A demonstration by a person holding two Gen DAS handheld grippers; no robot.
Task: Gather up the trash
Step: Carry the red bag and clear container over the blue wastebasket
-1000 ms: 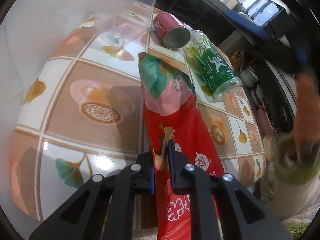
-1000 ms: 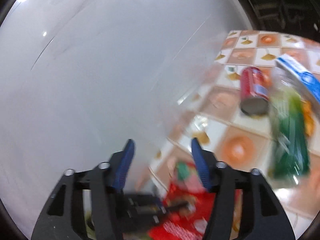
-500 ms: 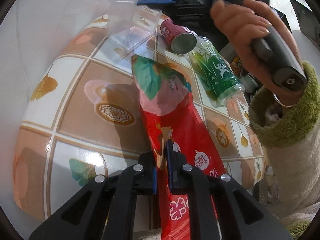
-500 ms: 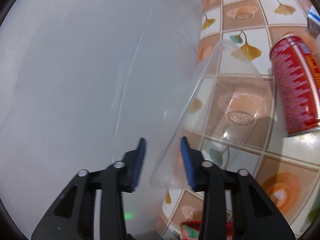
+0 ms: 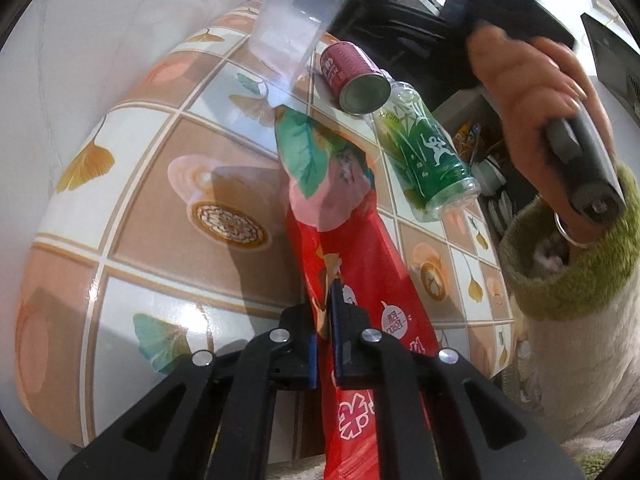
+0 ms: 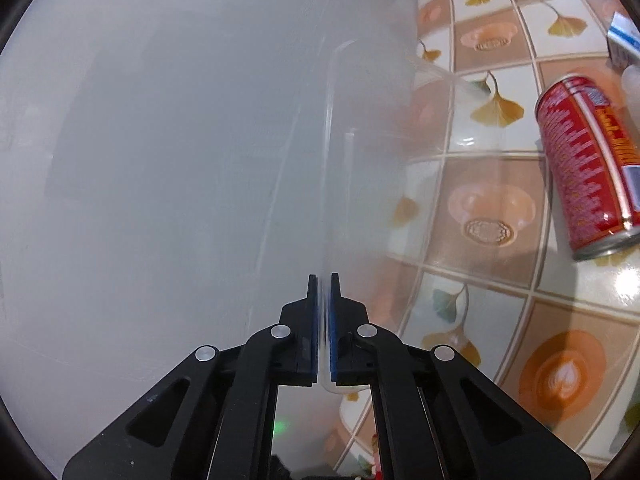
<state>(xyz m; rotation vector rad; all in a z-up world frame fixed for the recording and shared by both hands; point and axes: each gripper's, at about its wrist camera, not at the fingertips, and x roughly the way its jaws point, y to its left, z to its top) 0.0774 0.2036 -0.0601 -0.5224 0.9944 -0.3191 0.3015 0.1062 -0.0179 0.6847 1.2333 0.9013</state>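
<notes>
My left gripper has its jaws closing tight on a red snack bag that lies lengthwise on the tiled tablecloth. Beyond the bag lie a red can and a green bottle, both on their sides. In the right wrist view my right gripper has its jaws closing on the thin rim of a clear plastic container. The left wrist view shows that clear container tilted up off the table at the far end. The red can lies to the right of it.
A person's hand in a green-cuffed sleeve holds the right gripper's handle above the table's right edge. A white wall runs along the table's left side. A blue and white carton sits far right. Cluttered shelves stand behind the table.
The right gripper's jaws came together on the clear container's rim, and the container tipped up off the table. The left gripper stayed clamped on the red bag.
</notes>
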